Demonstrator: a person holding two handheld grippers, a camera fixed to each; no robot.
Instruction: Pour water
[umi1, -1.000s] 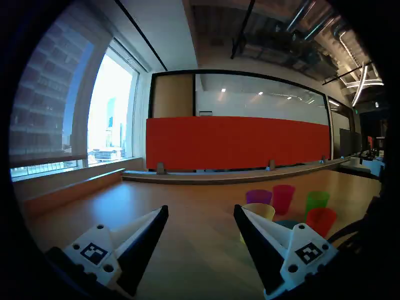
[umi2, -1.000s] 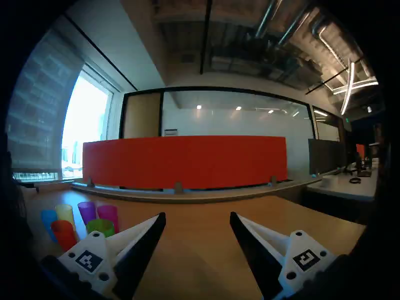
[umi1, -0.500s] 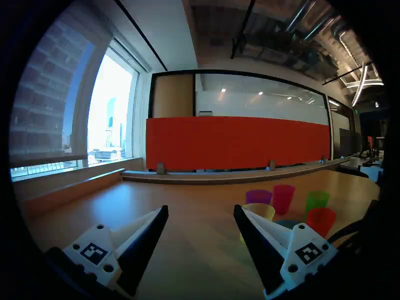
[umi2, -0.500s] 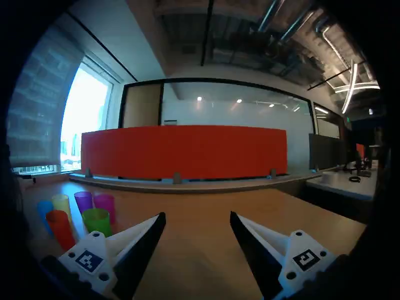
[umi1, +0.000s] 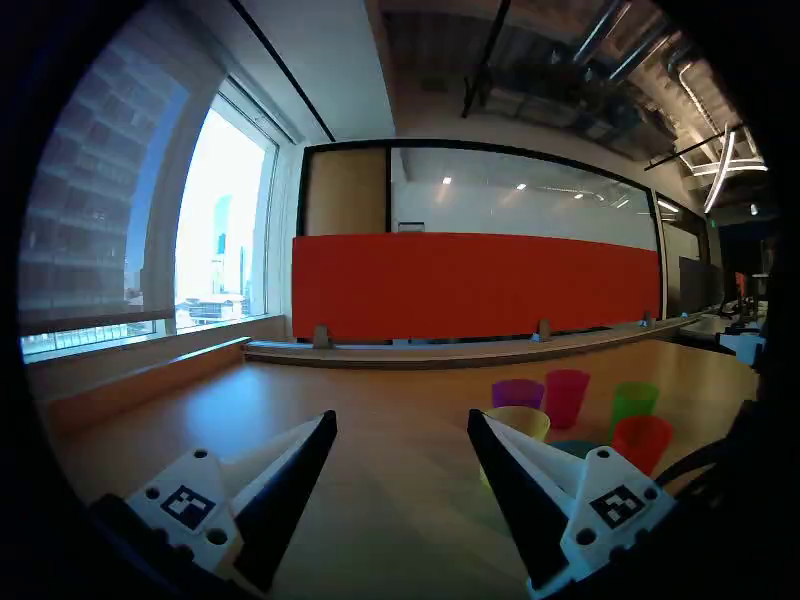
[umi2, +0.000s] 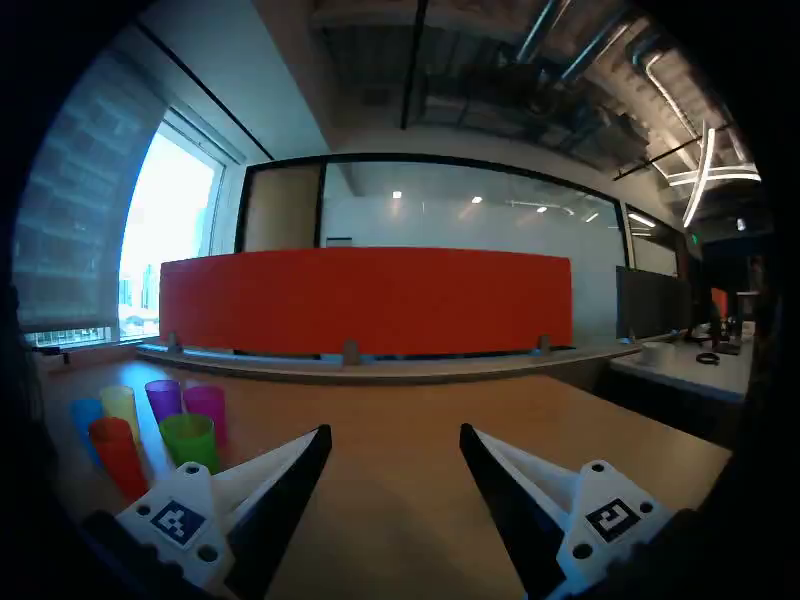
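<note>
Six plastic cups stand bunched together on the wooden surface (umi1: 300, 390), on the near side of the red panel (umi1: 470, 285).

In the left gripper view they sit below the red panel's right end. The blue cup (umi1: 575, 448) is almost wholly hidden behind the near finger, and the yellow cup (umi1: 520, 422) is cut off low down by that finger too. The purple cup (umi1: 517, 392), pink cup (umi1: 566, 397), green cup (umi1: 634, 403) and orange cup (umi1: 641, 442) show more fully.

In the right gripper view the same bunch lies below the red panel's left end. There the blue cup (umi2: 88, 420) shows its side at the picture's edge, next to the yellow cup (umi2: 122, 408). The purple cup (umi2: 163, 400) and pink cup (umi2: 206, 408) stand nearest the red panel. The green cup (umi2: 189, 440) and orange cup (umi2: 118, 455) are nearer the camera, their bases hidden by the finger. Whether any cup holds water cannot be made out.

The left gripper (umi1: 400, 415) is spread wide over bare wood, pinching nothing. The right gripper (umi2: 395, 430) is likewise spread with nothing between its fingers.

The left gripper view takes in a bright window (umi1: 215, 240) left of the red panel. The right gripper view takes in a second desk (umi2: 680, 375) right of the red panel, carrying a small white mug (umi2: 657, 353).
</note>
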